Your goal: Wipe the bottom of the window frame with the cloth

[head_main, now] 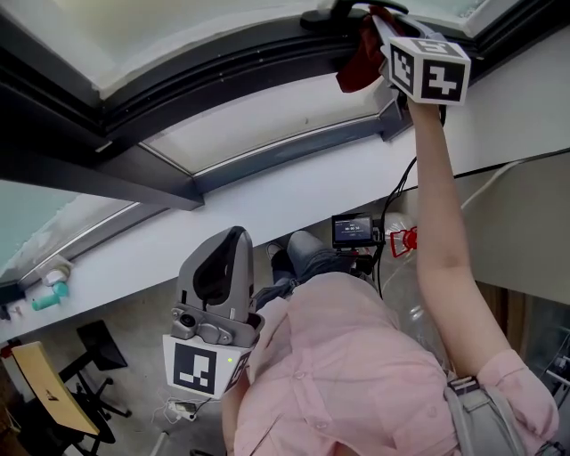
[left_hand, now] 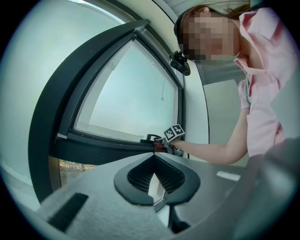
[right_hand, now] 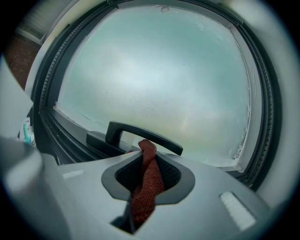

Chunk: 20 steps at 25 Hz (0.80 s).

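In the head view my right gripper (head_main: 378, 20) is raised to the dark window frame (head_main: 258, 67), close to the black window handle (head_main: 343, 11). It is shut on a red cloth (head_main: 361, 55), whose loose end hangs below the jaws. The right gripper view has the cloth (right_hand: 147, 180) pinched between the jaws of that gripper (right_hand: 149, 172), its tip close to the handle (right_hand: 140, 133) over the frame's lower rail (right_hand: 70, 136). My left gripper (head_main: 230, 240) is held low near my chest, shut and empty. From the left gripper (left_hand: 153, 182) I see the right gripper (left_hand: 173, 132) far off at the frame (left_hand: 103, 146).
A white sill and wall band (head_main: 303, 183) runs below the frame. A small screen device (head_main: 353, 230) and a black cable (head_main: 401, 191) sit below my right arm. A teal bottle (head_main: 49, 298) stands on the sill at far left; dark chairs (head_main: 98, 352) stand on the floor.
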### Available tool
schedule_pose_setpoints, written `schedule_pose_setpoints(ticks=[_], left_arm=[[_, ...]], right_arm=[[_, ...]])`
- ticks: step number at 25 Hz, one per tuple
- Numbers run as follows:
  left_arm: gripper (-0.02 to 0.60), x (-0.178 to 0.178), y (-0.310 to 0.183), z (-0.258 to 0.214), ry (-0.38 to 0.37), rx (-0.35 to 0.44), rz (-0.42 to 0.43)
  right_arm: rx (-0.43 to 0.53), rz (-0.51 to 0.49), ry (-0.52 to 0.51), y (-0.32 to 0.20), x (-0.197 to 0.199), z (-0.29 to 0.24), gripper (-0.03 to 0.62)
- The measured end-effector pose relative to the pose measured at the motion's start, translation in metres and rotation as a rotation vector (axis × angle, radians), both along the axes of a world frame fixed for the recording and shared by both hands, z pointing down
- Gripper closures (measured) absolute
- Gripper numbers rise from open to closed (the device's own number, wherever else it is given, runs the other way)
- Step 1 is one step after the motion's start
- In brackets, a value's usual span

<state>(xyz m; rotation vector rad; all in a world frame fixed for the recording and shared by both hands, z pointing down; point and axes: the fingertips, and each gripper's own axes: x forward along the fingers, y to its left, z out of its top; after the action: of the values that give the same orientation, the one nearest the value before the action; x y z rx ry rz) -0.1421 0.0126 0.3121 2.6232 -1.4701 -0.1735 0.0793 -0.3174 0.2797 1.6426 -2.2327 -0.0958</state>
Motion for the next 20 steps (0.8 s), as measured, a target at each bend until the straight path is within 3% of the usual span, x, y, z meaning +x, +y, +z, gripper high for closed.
schedule_pose_setpoints(ticks=[9,20], left_arm=[[0.583,-0.019,-0.008,0.013,0.038,-0.021,-0.015],[0.583,-0.003,-0.044,0.011,0.041,-0.036,0.030]], right_arm=[[0.062,0.054,0.039,0.000,0.001,0.001,0.540],[0.009,0.002,0.022,-0.004,0.001,0.006,0.537]])
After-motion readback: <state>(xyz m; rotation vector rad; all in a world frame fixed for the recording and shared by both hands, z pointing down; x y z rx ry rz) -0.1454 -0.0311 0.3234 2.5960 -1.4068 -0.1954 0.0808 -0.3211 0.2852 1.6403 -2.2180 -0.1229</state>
